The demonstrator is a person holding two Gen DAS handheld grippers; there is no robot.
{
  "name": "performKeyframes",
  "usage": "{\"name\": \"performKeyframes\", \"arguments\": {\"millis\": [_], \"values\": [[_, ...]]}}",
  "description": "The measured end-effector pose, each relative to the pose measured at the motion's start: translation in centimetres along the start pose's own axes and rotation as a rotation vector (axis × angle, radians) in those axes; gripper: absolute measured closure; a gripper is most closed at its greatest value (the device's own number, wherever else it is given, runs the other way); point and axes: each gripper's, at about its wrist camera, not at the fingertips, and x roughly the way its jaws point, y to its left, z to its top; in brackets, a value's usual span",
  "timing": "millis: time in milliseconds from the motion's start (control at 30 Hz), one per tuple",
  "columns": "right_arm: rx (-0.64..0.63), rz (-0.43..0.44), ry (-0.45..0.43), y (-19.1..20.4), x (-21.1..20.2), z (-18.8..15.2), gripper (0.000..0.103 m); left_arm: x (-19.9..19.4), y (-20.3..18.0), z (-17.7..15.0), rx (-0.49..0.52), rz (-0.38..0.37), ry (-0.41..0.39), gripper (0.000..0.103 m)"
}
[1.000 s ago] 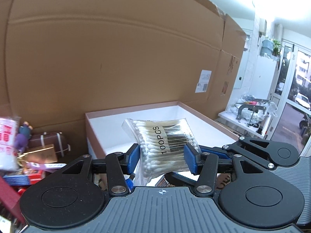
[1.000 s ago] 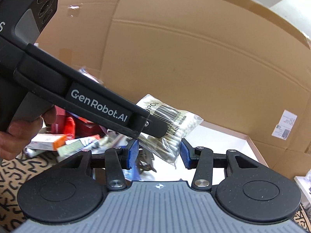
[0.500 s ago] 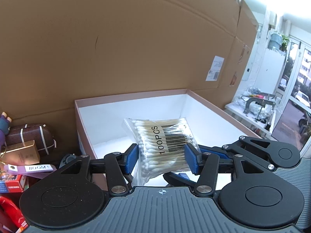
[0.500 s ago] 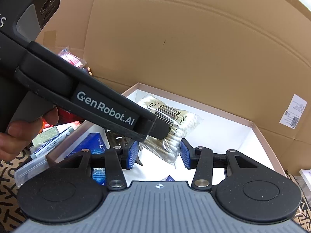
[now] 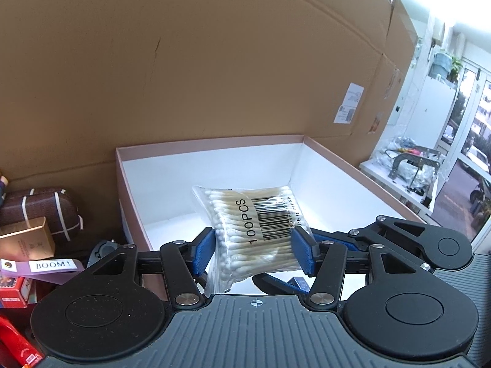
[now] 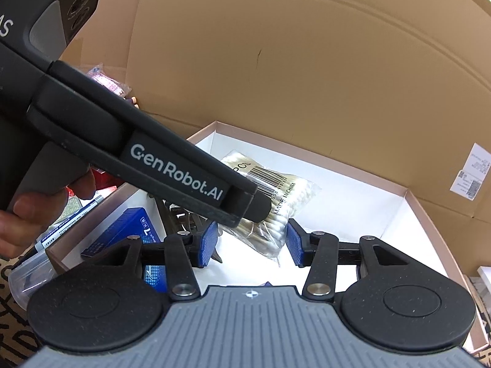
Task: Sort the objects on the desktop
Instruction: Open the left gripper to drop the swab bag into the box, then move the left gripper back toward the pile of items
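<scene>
Left gripper (image 5: 252, 245) clamps the cotton swab bag (image 5: 251, 224) over the white box (image 5: 353, 171) (right gripper (image 6: 251, 240) gapes, holding nothing).

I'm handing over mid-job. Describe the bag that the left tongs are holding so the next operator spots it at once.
Find the tall cardboard wall, then the shallow white box with a pink rim at its foot. Above that box, the left tongs grip a clear bag of cotton swabs. Its "100PCS" print and barcode set it apart from the blue box below.
</scene>
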Motion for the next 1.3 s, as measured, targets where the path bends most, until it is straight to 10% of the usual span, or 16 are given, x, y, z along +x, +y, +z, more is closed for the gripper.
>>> {"name": "performKeyframes", "arguments": {"millis": [100,167,233,1300], "values": [[-0.01,-0.007,-0.017,0.2,-0.1,0.0,0.034,0.0,0.1,0.1,-0.01,-0.019,0.004,0.026],[-0.02,-0.024,-0.037,0.4,-0.4,0.0,0.007,-0.2,0.0,0.1,-0.021,-0.018,-0.019,0.013],[-0.031,-0.051,-0.058,0.7,-0.8,-0.1,0.006,-0.6,-0.1,0.0,-0.032,0.024,-0.054,0.002],[-0.035,-0.135,-0.103,0.2,-6.2,1.2,0.0,-5.8,-0.3,-1.6,-0.067,0.088,-0.063,0.0]]}}
